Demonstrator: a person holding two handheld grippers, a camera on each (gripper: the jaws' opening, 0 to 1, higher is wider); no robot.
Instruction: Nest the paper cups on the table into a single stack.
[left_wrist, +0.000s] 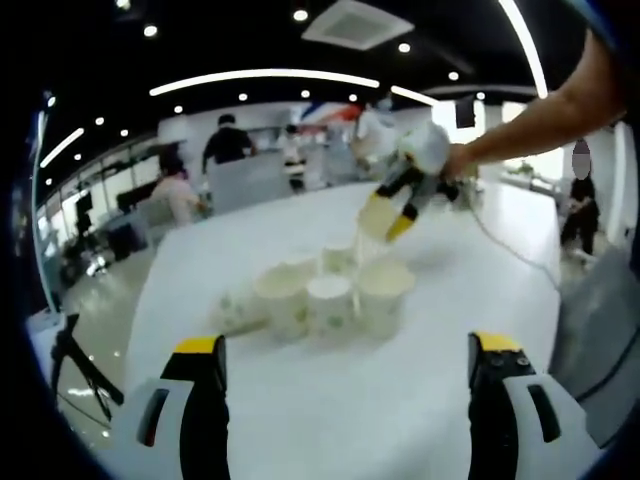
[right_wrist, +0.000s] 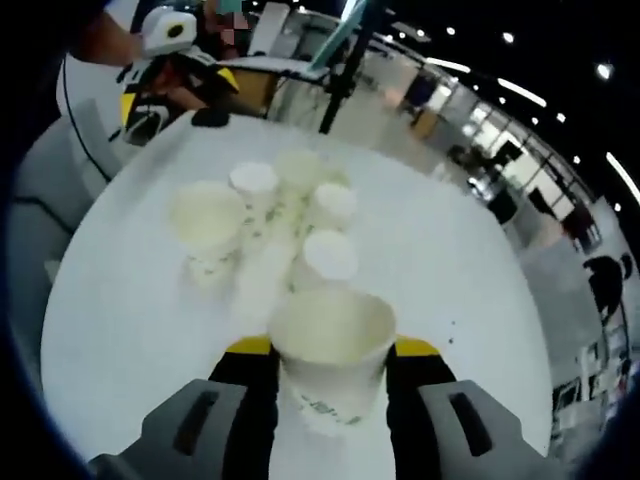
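Cups (left_wrist: 330, 295) of white paper with a faint green print stand clustered near the middle of the round white table (left_wrist: 300, 400), some mouth-up, some upside down, touching or just beside one another. One more paper cup (right_wrist: 333, 365) sits upright, clamped between the jaws of the right gripper (right_wrist: 333, 375), raised above the cluster. In the left gripper view, the left gripper (left_wrist: 345, 365) has its jaws wide apart with nothing between them, short of the cluster.
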